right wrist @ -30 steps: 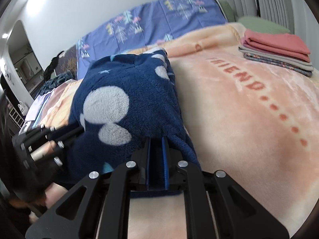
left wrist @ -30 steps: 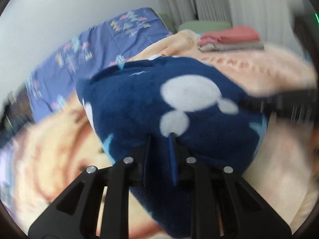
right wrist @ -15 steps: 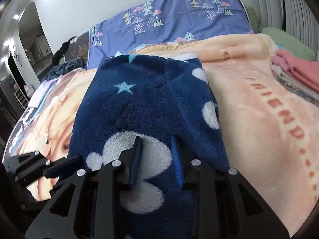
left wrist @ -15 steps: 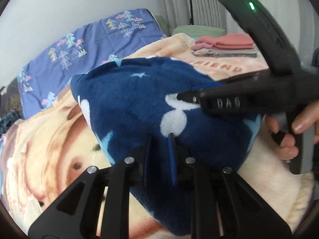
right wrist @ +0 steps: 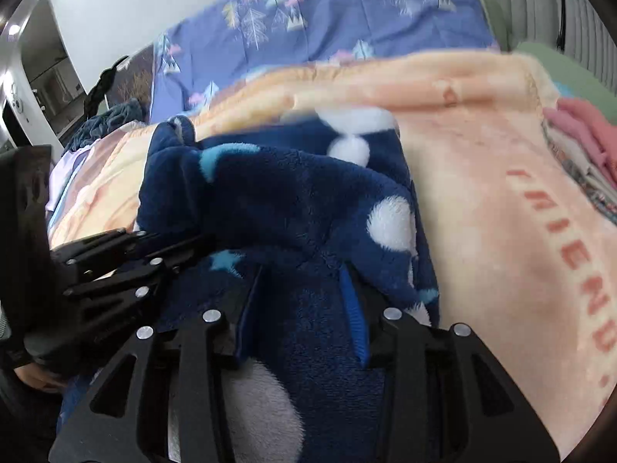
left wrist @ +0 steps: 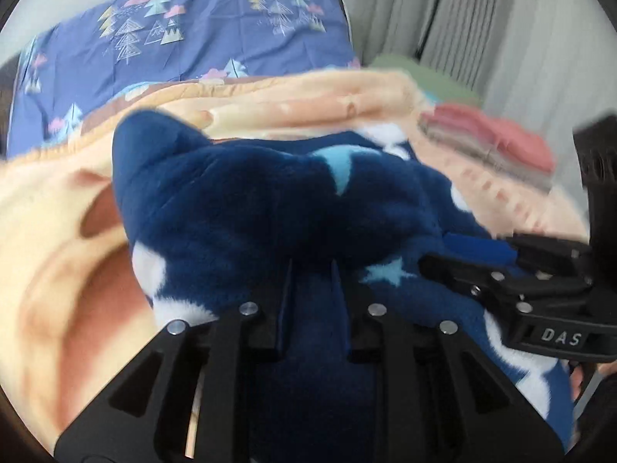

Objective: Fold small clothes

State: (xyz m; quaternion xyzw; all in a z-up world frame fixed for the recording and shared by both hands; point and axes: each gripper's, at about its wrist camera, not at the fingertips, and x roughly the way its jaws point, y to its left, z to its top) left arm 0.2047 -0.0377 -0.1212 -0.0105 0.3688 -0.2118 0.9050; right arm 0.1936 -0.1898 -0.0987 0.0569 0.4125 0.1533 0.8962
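Note:
A navy fleece garment [left wrist: 270,200] with white blobs and light-blue stars lies bunched on the peach blanket [left wrist: 58,231]. My left gripper [left wrist: 311,270] is shut on a fold of it and holds that fold raised over the rest. My right gripper [right wrist: 302,274] has its jaws apart above the garment [right wrist: 293,200], with fleece between them. It shows in the left wrist view [left wrist: 455,254] at the right, over the fleece. My left gripper also shows at the left of the right wrist view [right wrist: 185,247].
A stack of folded pink and grey clothes [left wrist: 493,142] lies at the right on the blanket [right wrist: 501,212], which carries red lettering. A purple tree-print sheet [left wrist: 173,46] covers the far end. Grey curtains [left wrist: 482,31] hang behind. A doorway [right wrist: 42,77] is at the far left.
My left gripper has carried its fold of fleece forward over the garment, which is now bunched. My right gripper let go a second ago and its jaws have widened over the fleece.

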